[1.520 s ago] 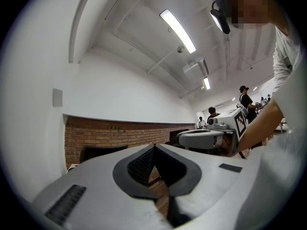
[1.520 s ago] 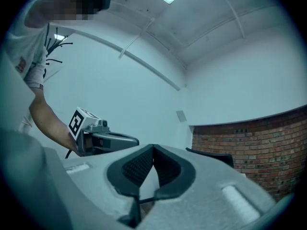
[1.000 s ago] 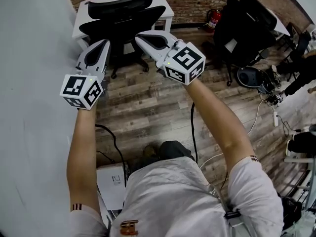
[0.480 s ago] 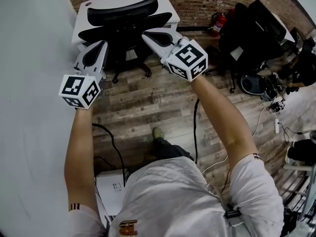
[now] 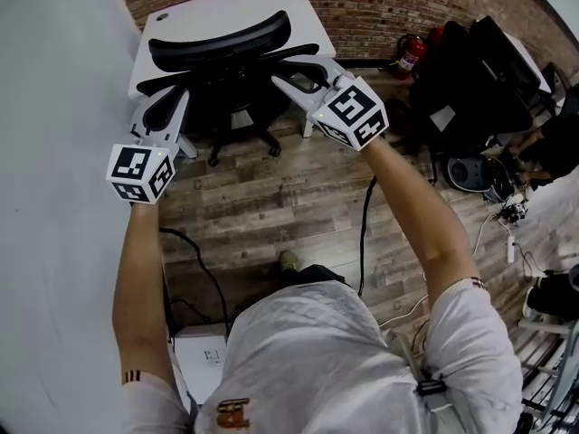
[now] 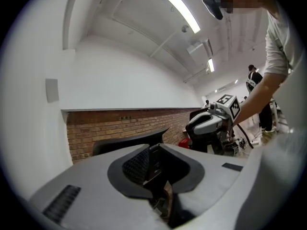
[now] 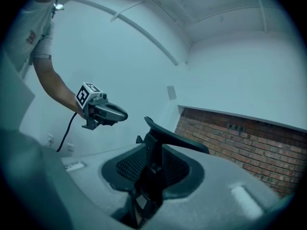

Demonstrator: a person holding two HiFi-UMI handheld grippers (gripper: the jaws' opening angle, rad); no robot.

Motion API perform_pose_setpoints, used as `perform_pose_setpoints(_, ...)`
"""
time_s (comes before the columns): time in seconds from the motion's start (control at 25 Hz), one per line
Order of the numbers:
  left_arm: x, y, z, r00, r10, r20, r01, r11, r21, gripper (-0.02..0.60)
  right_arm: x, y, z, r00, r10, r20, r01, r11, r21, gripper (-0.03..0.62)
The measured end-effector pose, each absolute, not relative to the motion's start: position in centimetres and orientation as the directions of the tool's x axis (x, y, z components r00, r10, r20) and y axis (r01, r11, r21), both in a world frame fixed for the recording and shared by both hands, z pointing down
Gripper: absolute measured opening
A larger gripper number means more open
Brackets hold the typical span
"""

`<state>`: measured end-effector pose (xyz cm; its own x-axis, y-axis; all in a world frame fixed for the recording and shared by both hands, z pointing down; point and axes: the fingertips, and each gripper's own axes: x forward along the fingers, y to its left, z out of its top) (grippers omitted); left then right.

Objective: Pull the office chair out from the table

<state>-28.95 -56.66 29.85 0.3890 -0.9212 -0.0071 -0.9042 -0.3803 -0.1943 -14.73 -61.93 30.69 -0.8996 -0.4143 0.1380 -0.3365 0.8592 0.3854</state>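
A black office chair (image 5: 223, 70) stands pushed under a white table (image 5: 194, 14); its curved headrest (image 5: 220, 34) lies over the tabletop. My left gripper (image 5: 172, 99) reaches the left edge of the chair's back, and my right gripper (image 5: 298, 70) reaches the right edge. Both have just been opening their jaws. In the left gripper view the left gripper (image 6: 154, 174) shows a narrow gap, with the mesh back (image 6: 136, 163) seen beyond it. The right gripper (image 7: 152, 176) stands wider, framing the chair's spine (image 7: 154, 164). No pad presses on the chair.
A pale wall (image 5: 54, 197) runs along the left, a brick wall (image 5: 362, 3) behind the table. More black chairs (image 5: 470, 70) and a fire extinguisher (image 5: 412, 52) stand at the right. A cable (image 5: 366, 233) and a white box (image 5: 201, 355) lie on the wood floor.
The person has stepped forward, and both grippers have moved up to the chair's back. The right gripper's jaws now stand visibly apart.
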Motion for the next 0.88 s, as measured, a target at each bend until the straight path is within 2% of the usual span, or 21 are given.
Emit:
perform_pose_setpoints(0.24,-30.5,-60.0,32.4,0.343,-0.931,0.123,-0.885,-0.364,-0.29,0.123,-13.8,-65.9,32.4,-0.885,-0.407,0.224,-0.286,0.857,0.429,0.136)
perform_pose_setpoints(0.44,-32.7,-62.0,35.2,0.298,-0.909,0.293,-0.836,-0.397,-0.38,0.178,-13.4,-68.3,33.8,-0.86,-0.418,0.292,-0.27,0.859,0.435,0.16)
perform_pose_setpoints(0.64,-35.2,-63.9,37.1,0.24,-0.881,0.408,-0.763,-0.431,-0.482,0.24,-13.3,-70.7,35.4,-0.82,-0.445,0.36,-0.265,0.853,0.45,0.19)
perform_pose_setpoints(0.88,-39.0,-66.0,39.3,0.152,-0.839,0.523,-0.691,-0.469,-0.551,0.264,-13.4,-73.1,37.3,-0.762,-0.46,0.455,-0.219,0.845,0.489,0.22)
